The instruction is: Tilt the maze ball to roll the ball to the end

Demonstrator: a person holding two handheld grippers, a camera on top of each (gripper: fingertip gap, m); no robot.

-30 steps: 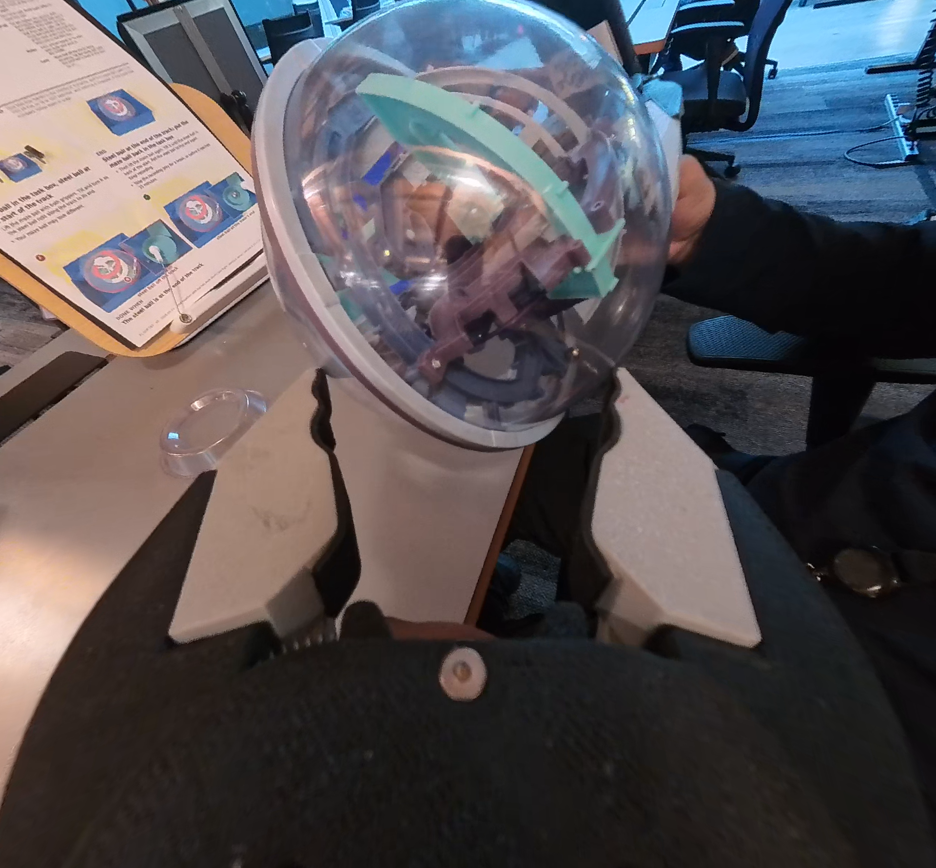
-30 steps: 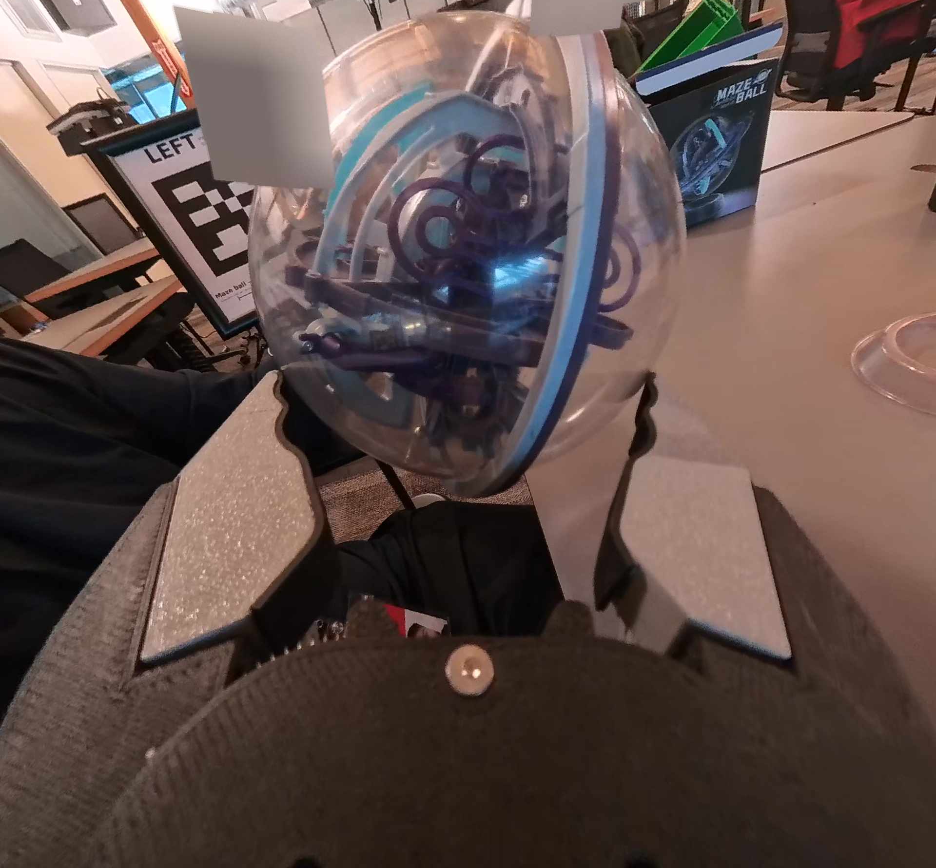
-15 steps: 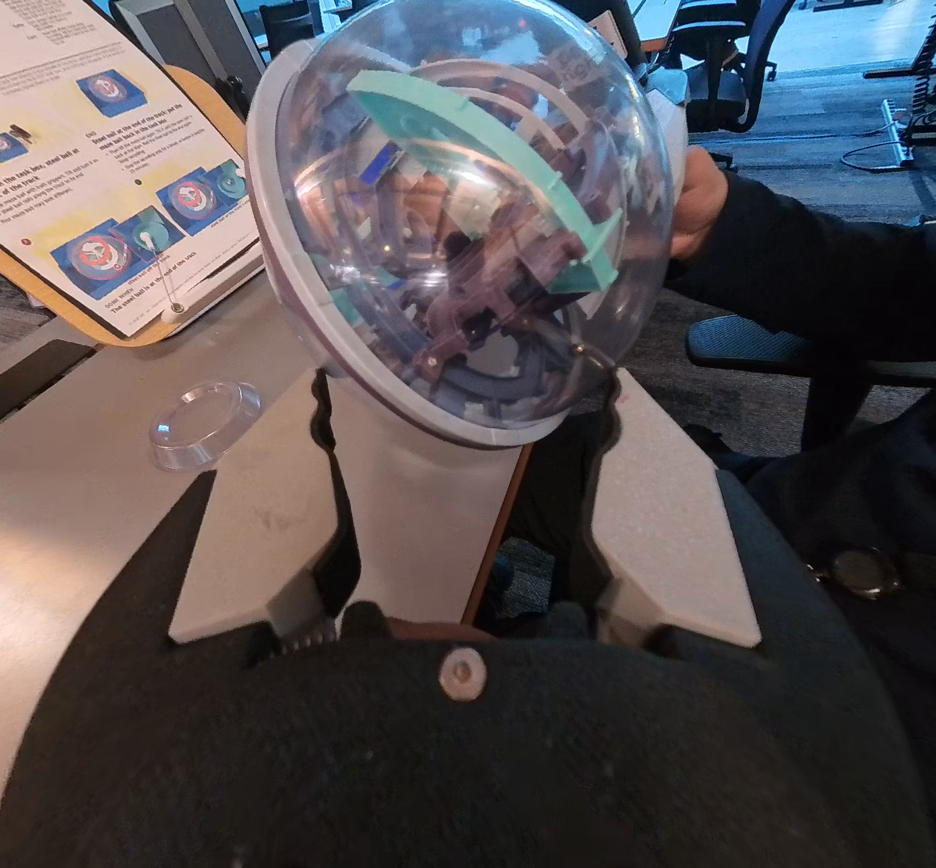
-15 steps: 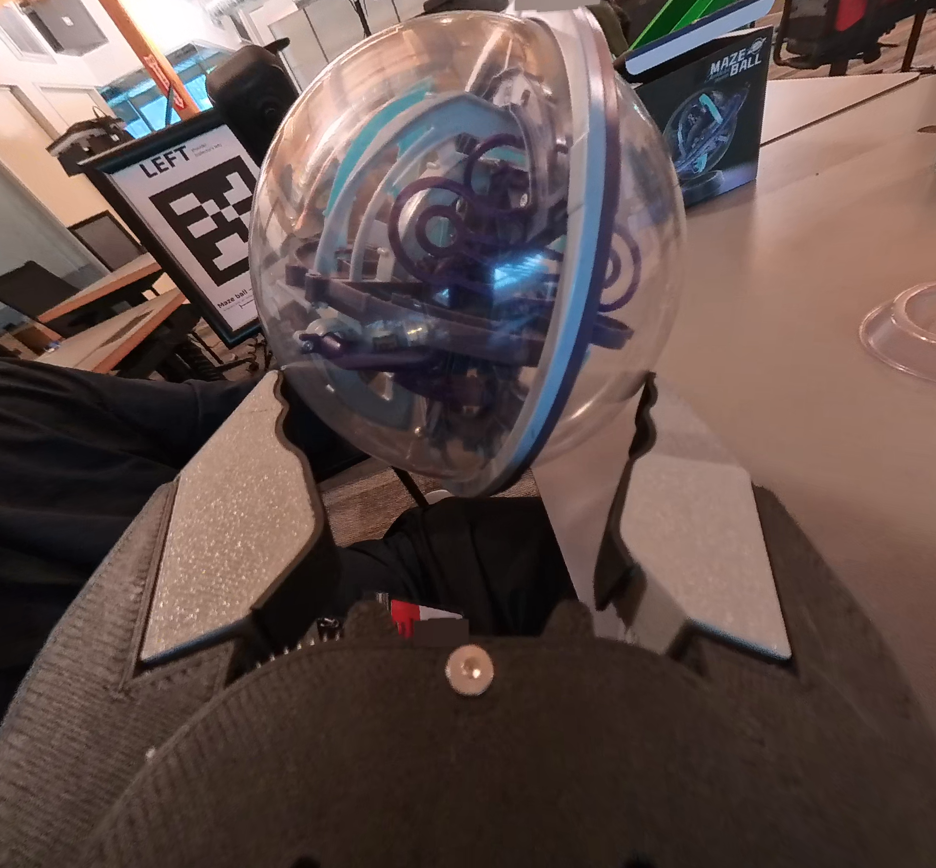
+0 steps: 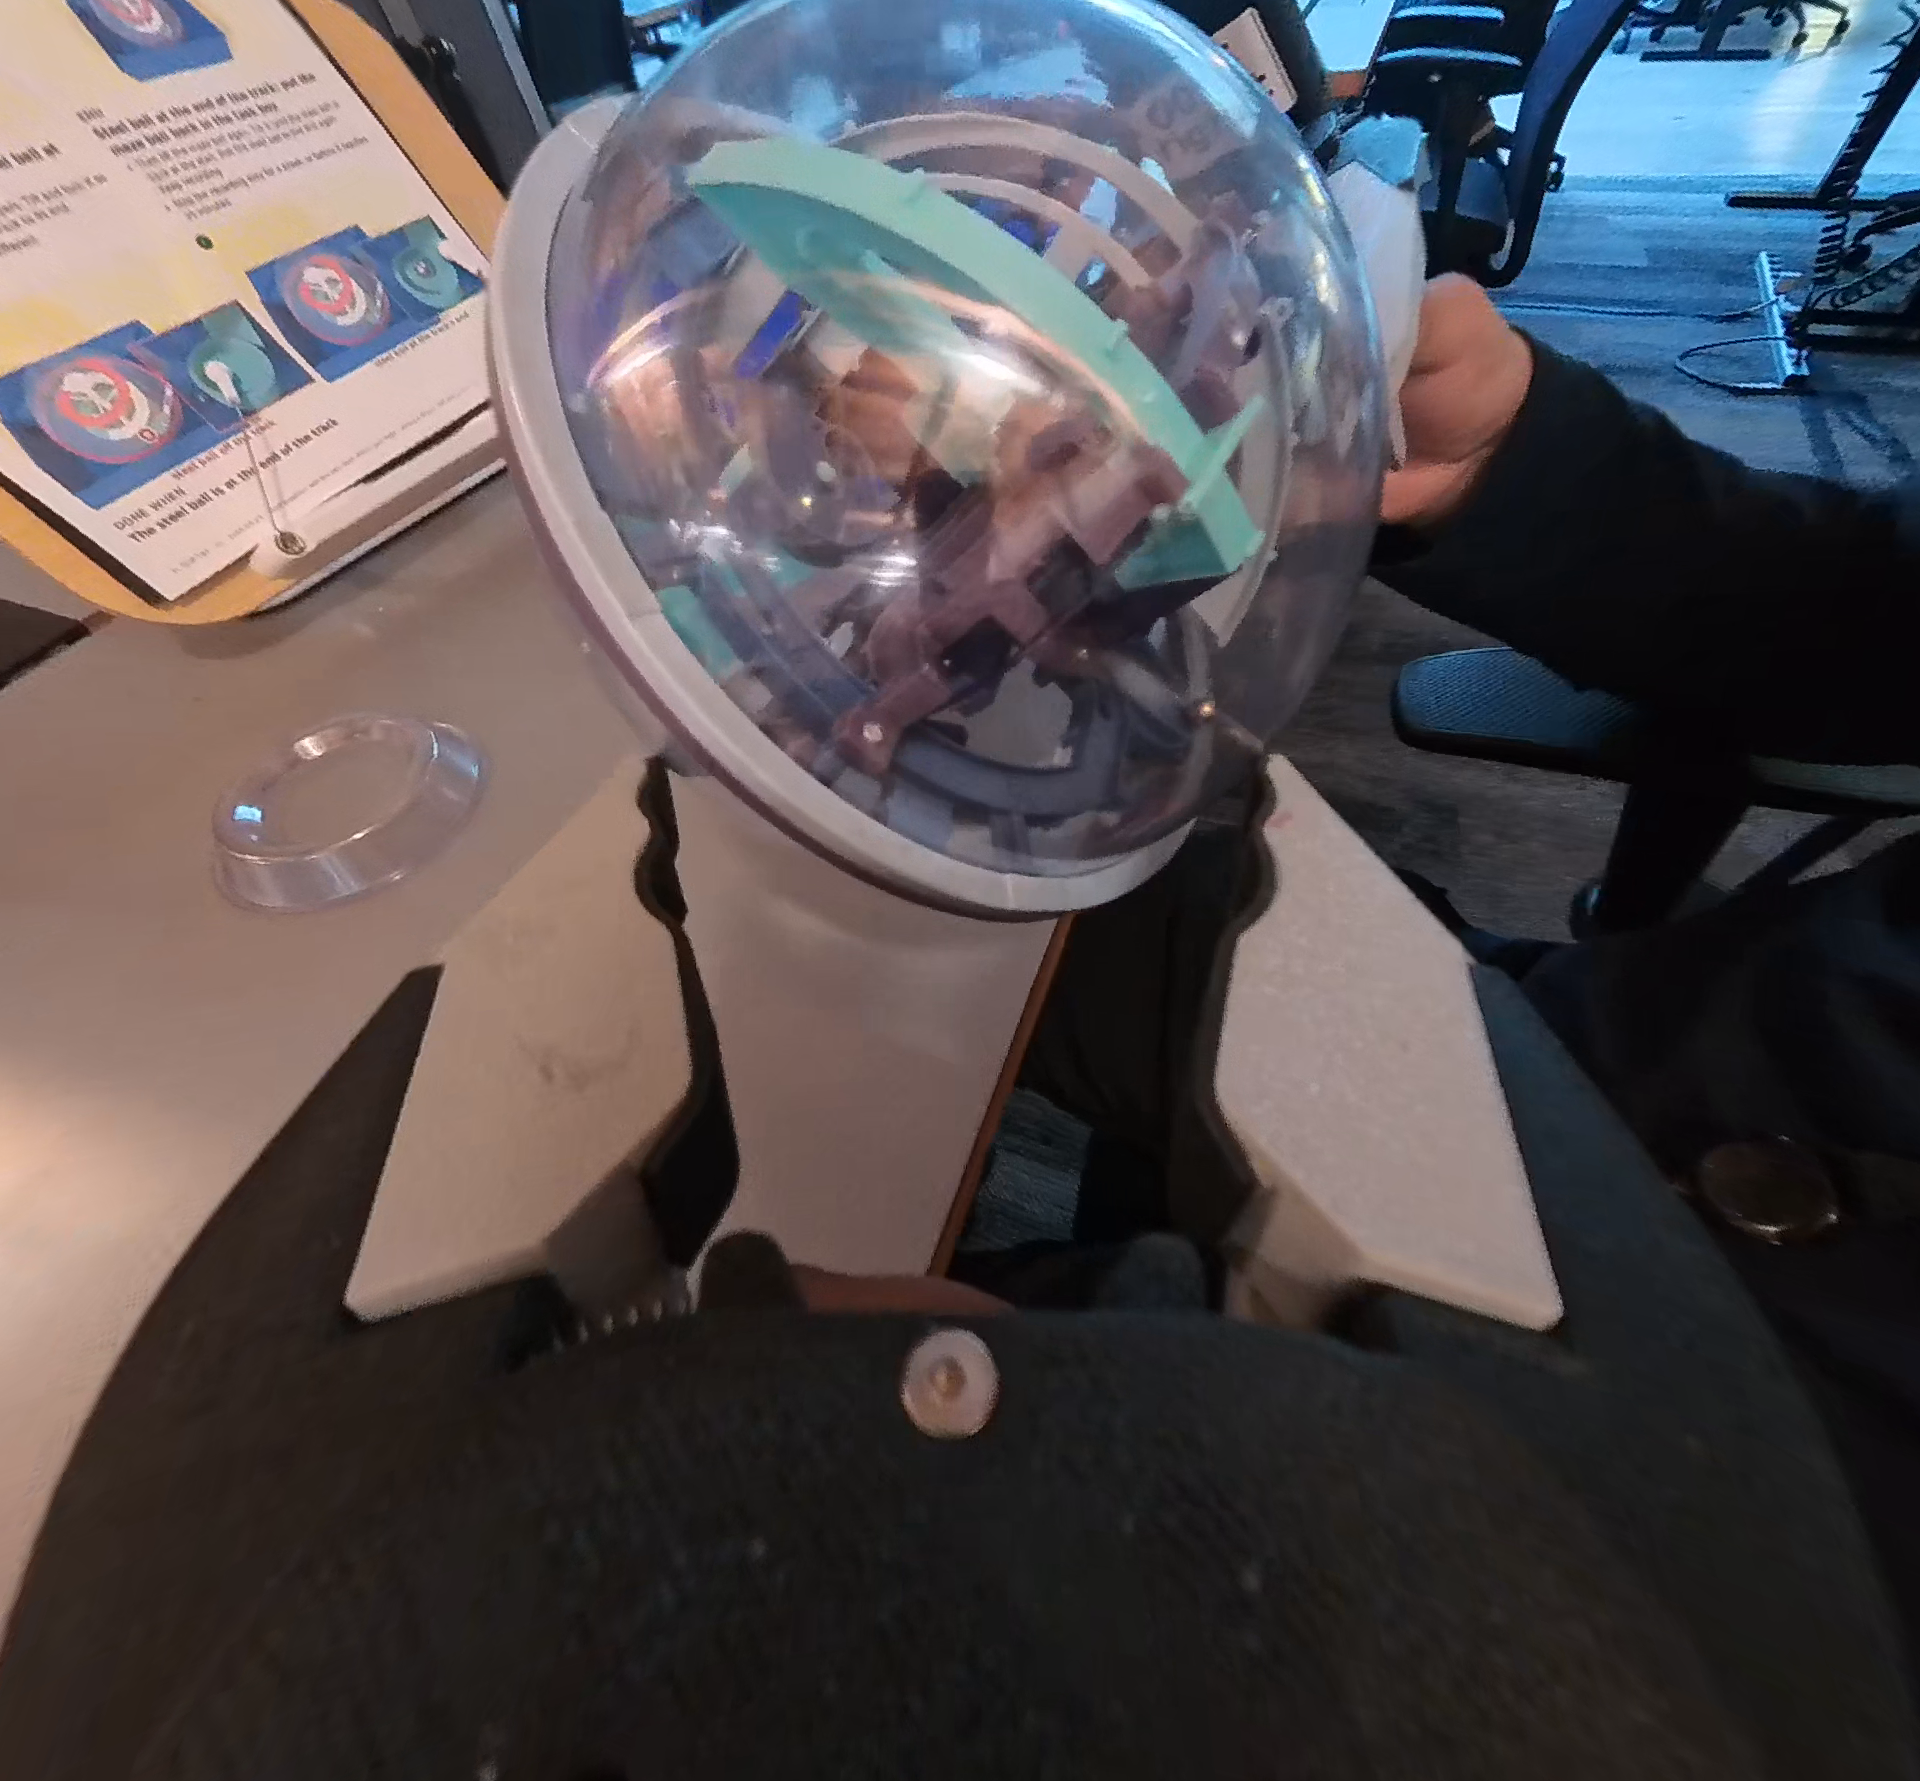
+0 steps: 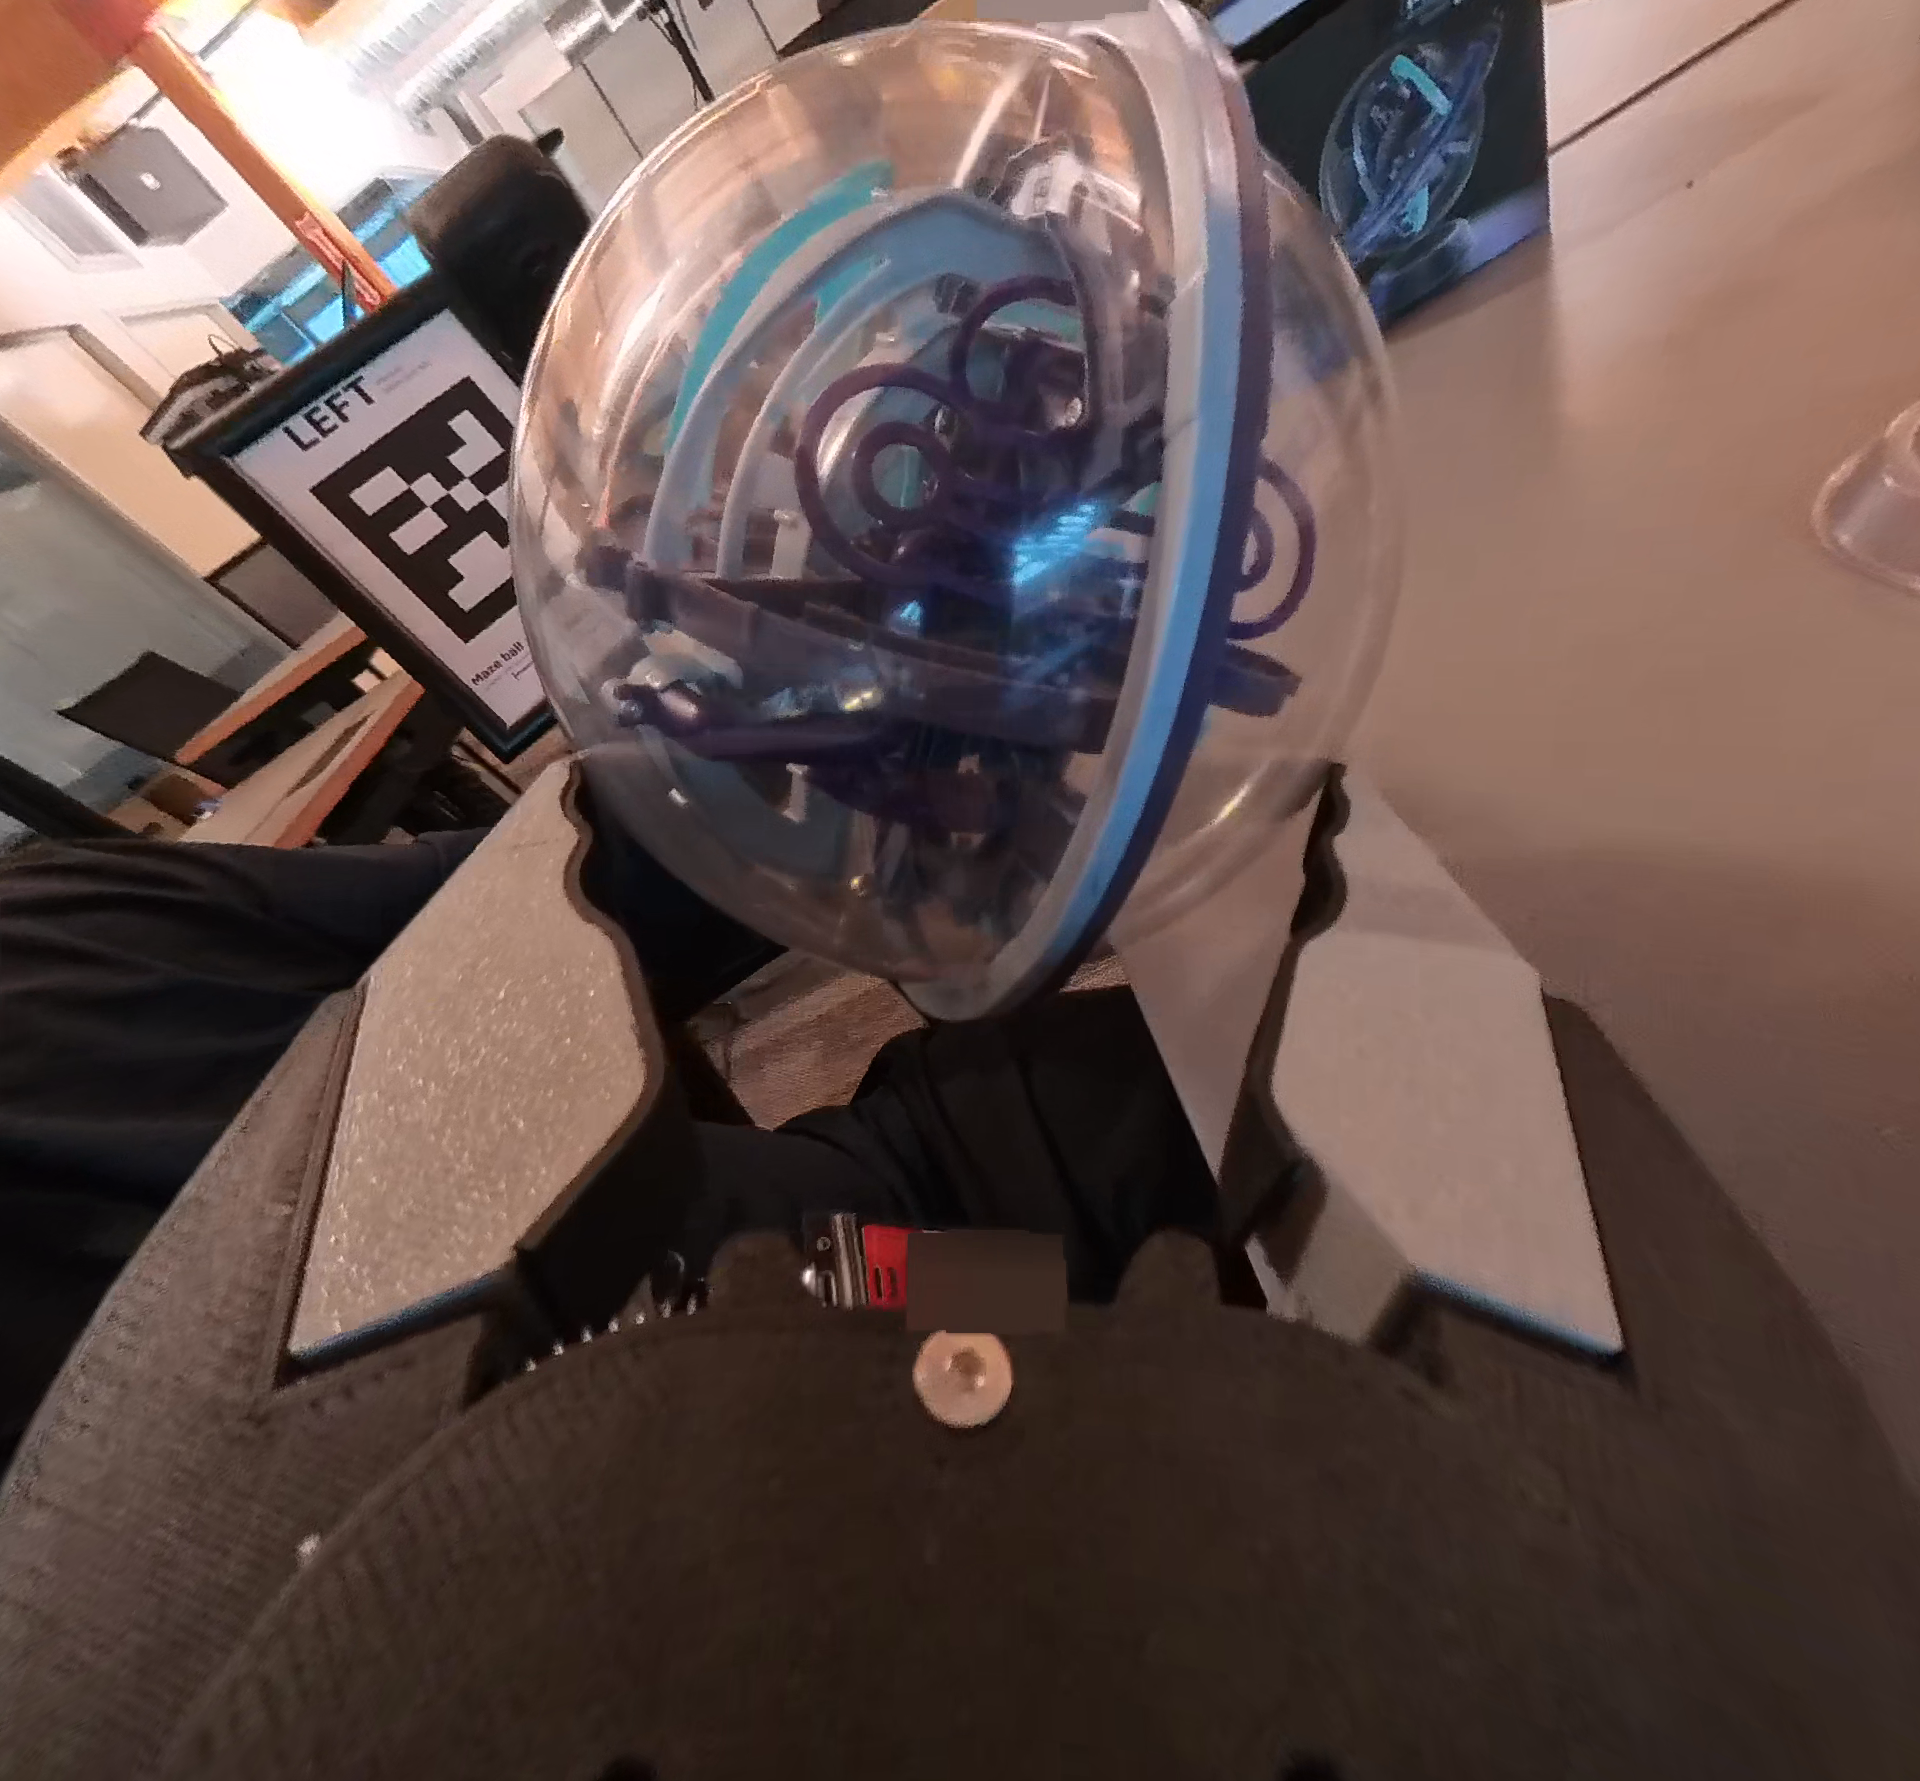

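The maze ball (image 5: 935, 443) is a clear sphere with a grey equator ring and teal, purple and blue tracks inside. Both grippers hold it in the air over the table's edge. My left gripper (image 5: 956, 775) is shut on its lower part, one finger on each side. In the right wrist view the maze ball (image 6: 935, 536) shows purple spiral tracks and a blue-edged ring that leans to the right. My right gripper (image 6: 956, 775) is shut on it from the opposite side. I cannot pick out the small steel ball among the tracks.
A clear plastic stand (image 5: 348, 812) lies on the grey table (image 5: 156, 1056); it also shows in the right wrist view (image 6: 1870, 526). An instruction sheet on a board (image 5: 208, 277) leans at the back left. The dark maze ball box (image 6: 1403, 100) stands on the table. A hand (image 5: 1455, 401) and office chairs show behind.
Both grippers have kept their hold. The ball and grippers have turned a little: the ring leans more in the right wrist view and the background has shifted.
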